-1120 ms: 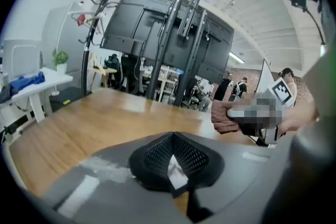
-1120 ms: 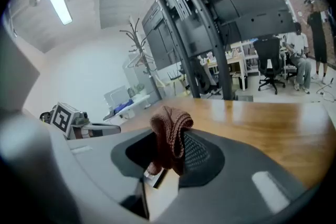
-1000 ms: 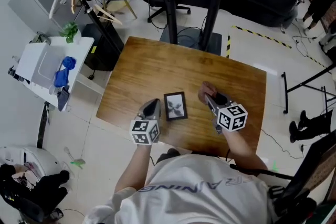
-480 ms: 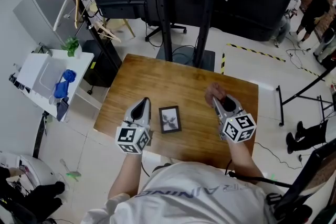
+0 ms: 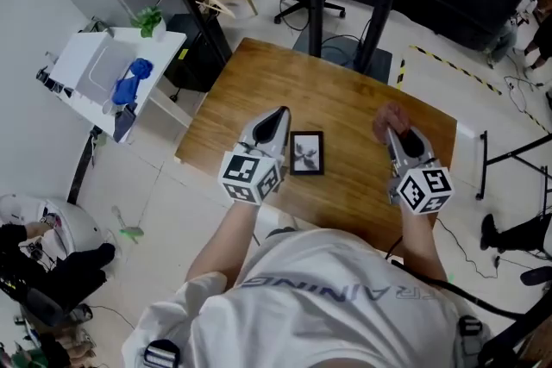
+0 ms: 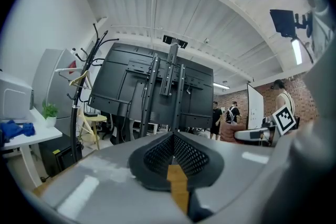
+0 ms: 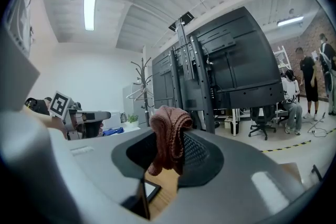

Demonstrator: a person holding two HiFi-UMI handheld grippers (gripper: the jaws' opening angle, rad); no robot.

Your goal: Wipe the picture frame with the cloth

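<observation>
**Holding cloth clear of picture frame**

Left tongs point(image 5: 279, 116), closed together with nothing between them, are now sitting just beside the left edge of the picture frame point(image 5: 307, 152), closer than half a second ago. Right tongs point(image 5: 392, 135) are staying clamped on the reddish-brown cloth point(image 5: 388, 117), apart from the frame on its right. Frame is lying flat near the front edge of the counter point(image 5: 259, 90). Shirt point(image 5: 345, 306) lettering is appearing upside down, ending "AINING".

Count on inspection: one picture frame point(image 5: 307, 152), one cloth point(image 5: 391, 116), one wooden table point(image 5: 345, 95). Two grippers: left gripper point(image 5: 279, 114), right gripper point(image 5: 391, 134). One white side table point(image 5: 86, 56) at ten o'clock.
</observation>
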